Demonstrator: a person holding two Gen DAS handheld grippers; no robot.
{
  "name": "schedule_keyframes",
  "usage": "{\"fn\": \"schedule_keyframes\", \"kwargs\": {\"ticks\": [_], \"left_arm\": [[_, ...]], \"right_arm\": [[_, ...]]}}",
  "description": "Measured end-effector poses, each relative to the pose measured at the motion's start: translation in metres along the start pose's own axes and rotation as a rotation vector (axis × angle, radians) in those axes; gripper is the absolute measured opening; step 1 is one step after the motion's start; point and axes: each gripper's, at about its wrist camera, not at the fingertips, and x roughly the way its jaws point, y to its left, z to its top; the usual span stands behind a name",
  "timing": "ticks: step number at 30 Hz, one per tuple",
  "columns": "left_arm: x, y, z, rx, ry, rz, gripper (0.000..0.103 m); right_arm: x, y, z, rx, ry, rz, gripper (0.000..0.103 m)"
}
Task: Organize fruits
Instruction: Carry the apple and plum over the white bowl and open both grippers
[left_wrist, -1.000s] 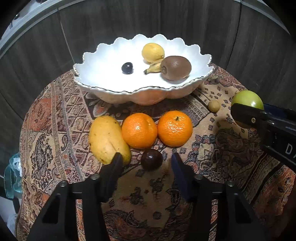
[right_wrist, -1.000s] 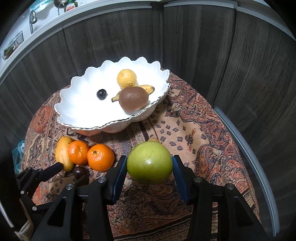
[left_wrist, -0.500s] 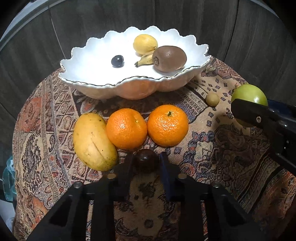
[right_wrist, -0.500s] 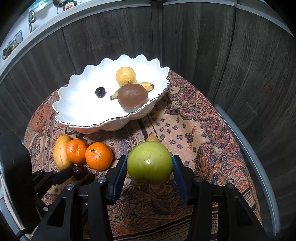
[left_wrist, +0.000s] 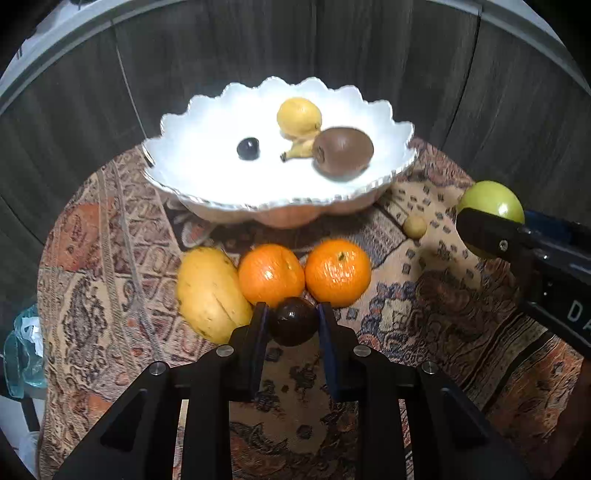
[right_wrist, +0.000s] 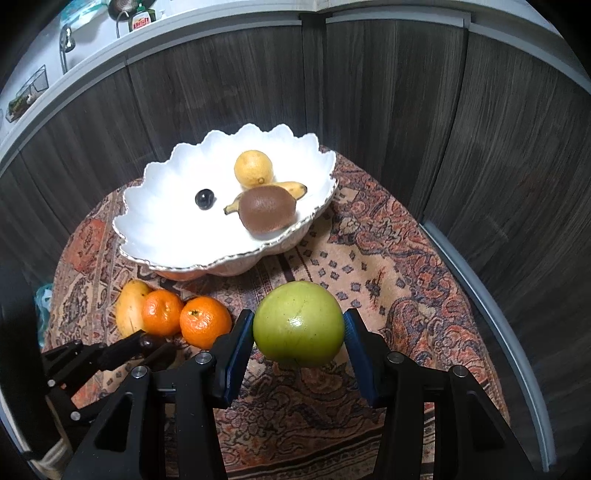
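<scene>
We held the left tongs (left_wrist: 291, 320) clenched on a small dark round fruit (left_wrist: 292, 320), their jaws having just closed upon it; it sat just in front of two glossy orange mandarins (left_wrist: 271, 274) (left_wrist: 338, 271), which touched each other. A yellow oblong mango (left_wrist: 210, 293) lay against the left mandarin. All rested on the round tabletop (left_wrist: 424, 314) covered by a patterned orange-brown woven cloth. We kept the right tongs (right_wrist: 298, 332) gripping a large round green apple (right_wrist: 298, 322), both blue-lined pads pressed to its sides. Behind the mandarins stood a white scalloped ceramic bowl (left_wrist: 184, 129) containing a yellow lemon (left_wrist: 298, 116), a small yellow banana (left_wrist: 301, 147), a brown fuzzy kiwi (left_wrist: 341, 151) and a small black grape-like berry (left_wrist: 248, 148); the kiwi overlapped the banana. A small tan round fruit (left_wrist: 414, 226) lay alone on the cloth to the right of the bowl. Dark wood-grain panels (right_wrist: 406, 110) enclosed the scene.
</scene>
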Motion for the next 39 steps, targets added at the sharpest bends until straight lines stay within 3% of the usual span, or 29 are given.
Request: {"fn": "schedule_keyframes", "kwargs": {"ticks": [21,29,39], "left_arm": [[-0.043,0.066,0.076,-0.061,-0.149,0.066,0.027],[-0.025,0.086,0.109,-0.051,-0.169,0.067,0.027],[0.018,0.102,0.13,-0.053,-0.127,0.052,0.027]], "right_arm": [[-0.016,0.045,0.069,-0.079,-0.128,0.041,0.05],[0.011,0.061,0.097,-0.078,-0.099,0.081,0.05],[0.052,0.077,0.116,-0.092,-0.051,0.096,0.05]]}}
